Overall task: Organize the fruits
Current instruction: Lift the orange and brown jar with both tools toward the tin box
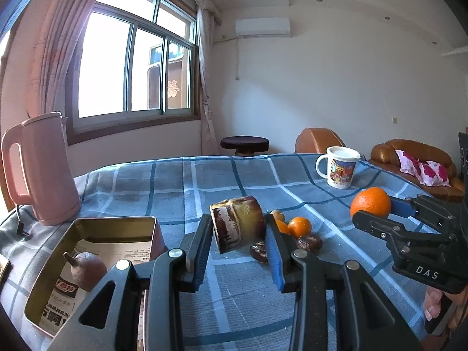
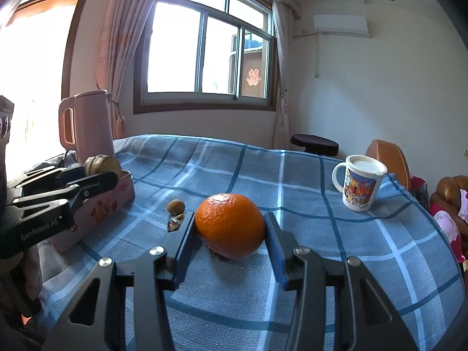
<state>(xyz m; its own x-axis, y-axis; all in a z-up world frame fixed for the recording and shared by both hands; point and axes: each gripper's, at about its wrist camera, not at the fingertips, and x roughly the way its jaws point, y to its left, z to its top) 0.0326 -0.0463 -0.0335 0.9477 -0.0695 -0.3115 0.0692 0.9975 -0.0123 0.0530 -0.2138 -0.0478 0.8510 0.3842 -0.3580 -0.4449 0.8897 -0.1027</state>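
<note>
My left gripper (image 1: 238, 239) is shut on a short brown and yellow sugarcane piece (image 1: 237, 224) and holds it above the table, right of an open tin box (image 1: 96, 251) with a brown pear-like fruit (image 1: 86, 270) inside. My right gripper (image 2: 229, 234) is shut on a large orange (image 2: 230, 224), raised over the cloth; the orange also shows in the left wrist view (image 1: 371, 206). Two small oranges (image 1: 298, 226), a small brown fruit (image 1: 278, 215) and dark dates (image 1: 308, 244) lie on the cloth behind the left fingers.
A pink kettle (image 1: 44, 169) stands at the table's far left. A lidded cartoon mug (image 2: 361, 185) stands at the far right. The table has a blue checked cloth (image 2: 263, 175). Brown sofas and a dark stool stand beyond the table.
</note>
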